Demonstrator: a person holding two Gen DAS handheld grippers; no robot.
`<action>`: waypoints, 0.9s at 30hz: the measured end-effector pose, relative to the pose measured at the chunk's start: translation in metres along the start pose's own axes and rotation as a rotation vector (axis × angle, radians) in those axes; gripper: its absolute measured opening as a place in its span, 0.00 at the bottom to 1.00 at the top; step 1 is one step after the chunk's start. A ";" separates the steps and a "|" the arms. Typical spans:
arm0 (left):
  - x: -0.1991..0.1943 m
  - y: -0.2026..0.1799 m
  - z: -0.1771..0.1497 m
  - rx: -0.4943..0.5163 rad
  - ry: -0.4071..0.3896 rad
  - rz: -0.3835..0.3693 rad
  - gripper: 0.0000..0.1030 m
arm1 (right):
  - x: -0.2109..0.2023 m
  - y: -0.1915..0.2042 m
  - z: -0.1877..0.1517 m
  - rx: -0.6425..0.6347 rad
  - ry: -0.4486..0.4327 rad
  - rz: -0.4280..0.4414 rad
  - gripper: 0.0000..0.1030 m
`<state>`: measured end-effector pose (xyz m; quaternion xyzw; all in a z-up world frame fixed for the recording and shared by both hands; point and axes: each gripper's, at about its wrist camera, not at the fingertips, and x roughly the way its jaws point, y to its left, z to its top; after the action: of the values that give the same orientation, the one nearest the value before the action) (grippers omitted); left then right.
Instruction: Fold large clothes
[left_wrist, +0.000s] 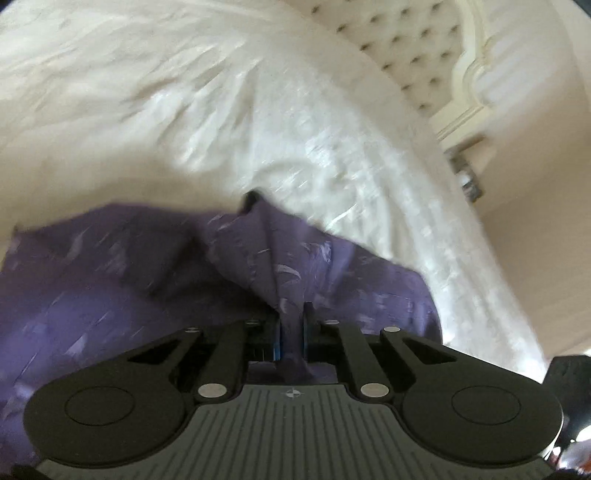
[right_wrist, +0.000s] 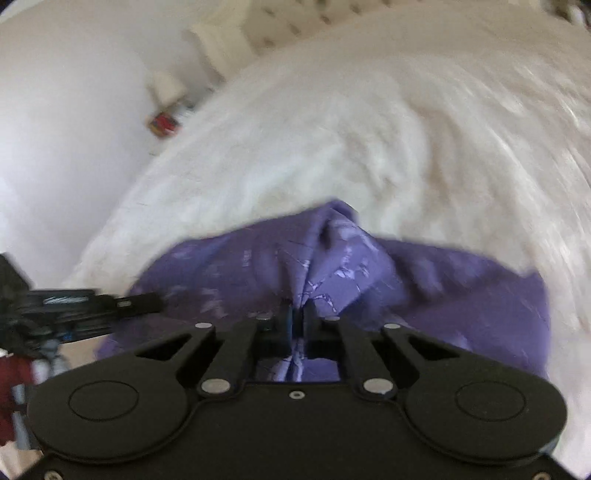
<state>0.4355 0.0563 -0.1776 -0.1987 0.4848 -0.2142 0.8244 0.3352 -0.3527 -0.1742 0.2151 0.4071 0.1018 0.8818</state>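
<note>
A purple patterned garment (left_wrist: 110, 280) lies on a white bed cover (left_wrist: 184, 110). My left gripper (left_wrist: 291, 317) is shut on a bunched fold of the purple garment, which rises as a ridge between its fingers. My right gripper (right_wrist: 297, 317) is shut on another bunched fold of the same garment (right_wrist: 443, 295), with cloth hanging through behind the fingers. The left gripper also shows at the left edge of the right wrist view (right_wrist: 140, 301), beside the garment's left side. Both views are motion blurred.
A cream tufted headboard (left_wrist: 413, 48) stands beyond the bed. A pale wall (right_wrist: 55, 110) runs along the bed's side, with a small red and yellow object (right_wrist: 164, 123) near its edge. Something dark red (right_wrist: 14, 373) shows at the lower left.
</note>
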 end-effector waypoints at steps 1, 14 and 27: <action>0.009 0.005 -0.005 0.012 0.031 0.049 0.15 | 0.010 -0.007 -0.005 0.018 0.042 -0.035 0.12; -0.020 -0.051 -0.043 0.417 -0.113 0.287 0.60 | -0.016 0.044 -0.014 -0.293 -0.153 -0.102 0.54; 0.022 -0.033 -0.082 0.542 0.038 0.423 0.81 | 0.041 0.056 -0.065 -0.521 0.025 -0.163 0.58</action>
<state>0.3674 0.0067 -0.2124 0.1366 0.4559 -0.1633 0.8642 0.3120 -0.2690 -0.2136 -0.0540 0.3941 0.1345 0.9076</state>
